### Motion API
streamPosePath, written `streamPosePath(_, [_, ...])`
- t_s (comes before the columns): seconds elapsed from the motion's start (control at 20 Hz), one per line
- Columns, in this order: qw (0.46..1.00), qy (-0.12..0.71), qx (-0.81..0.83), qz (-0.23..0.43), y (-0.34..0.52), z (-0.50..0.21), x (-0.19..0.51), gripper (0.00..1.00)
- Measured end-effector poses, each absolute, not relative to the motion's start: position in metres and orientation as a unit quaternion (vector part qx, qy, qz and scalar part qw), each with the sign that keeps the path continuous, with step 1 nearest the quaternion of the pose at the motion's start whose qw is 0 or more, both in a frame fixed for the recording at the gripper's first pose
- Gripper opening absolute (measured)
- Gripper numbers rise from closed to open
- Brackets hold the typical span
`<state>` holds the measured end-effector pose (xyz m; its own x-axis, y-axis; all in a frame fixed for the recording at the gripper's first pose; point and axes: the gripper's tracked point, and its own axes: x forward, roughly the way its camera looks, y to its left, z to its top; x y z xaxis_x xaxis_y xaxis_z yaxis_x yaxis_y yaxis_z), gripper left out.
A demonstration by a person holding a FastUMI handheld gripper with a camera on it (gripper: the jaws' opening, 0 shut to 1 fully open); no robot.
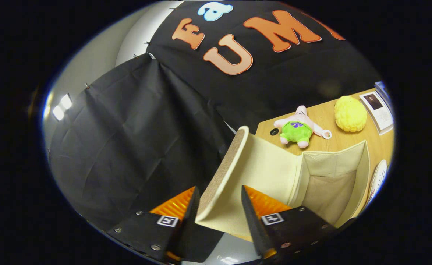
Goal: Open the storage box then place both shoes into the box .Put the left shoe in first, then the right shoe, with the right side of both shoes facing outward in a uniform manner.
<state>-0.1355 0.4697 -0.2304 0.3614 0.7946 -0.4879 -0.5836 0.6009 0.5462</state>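
Note:
The cream fabric storage box point(352, 162) stands on the wooden table with its inside showing bare. Its lid point(260, 165) is swung up and tilted back from the box's left side. A corner of the lid sits between the fingers of my gripper point(219, 200), which is shut on it, both fingers touching its faces. Beyond the box on its right lies a white perforated thing point(379, 176), possibly a shoe, mostly cut off from sight.
On the wooden table point(330, 141) behind the box lie a pink and green plush toy point(298, 129), a yellow fuzzy ball point(350, 114) and a printed sheet point(379, 110). Black cloth walls hang behind and to the left of the lid.

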Motion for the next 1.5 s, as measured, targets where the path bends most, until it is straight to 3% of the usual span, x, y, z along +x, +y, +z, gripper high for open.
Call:
streamPosePath(0.05, [0.819,0.371,0.132,0.418,0.467,-0.235,-0.133,0.89])
streamPosePath(0.15, [0.828,0.367,0.122,0.407,0.455,-0.238,-0.127,0.98])
streamPosePath(0.45, [0.877,0.340,0.082,0.329,0.375,-0.254,-0.091,0.98])
streamPosePath(0.75, [0.923,0.331,0.027,0.193,0.235,-0.292,-0.054,0.98])
streamPosePath(1.2, [0.922,0.379,0.011,0.080,0.101,-0.355,-0.051,0.98])
streamPosePath(1.3, [0.915,0.395,0.017,0.077,0.091,-0.370,-0.054,0.94])
streamPosePath(1.5, [0.901,0.427,0.025,0.072,0.079,-0.404,-0.051,0.75])
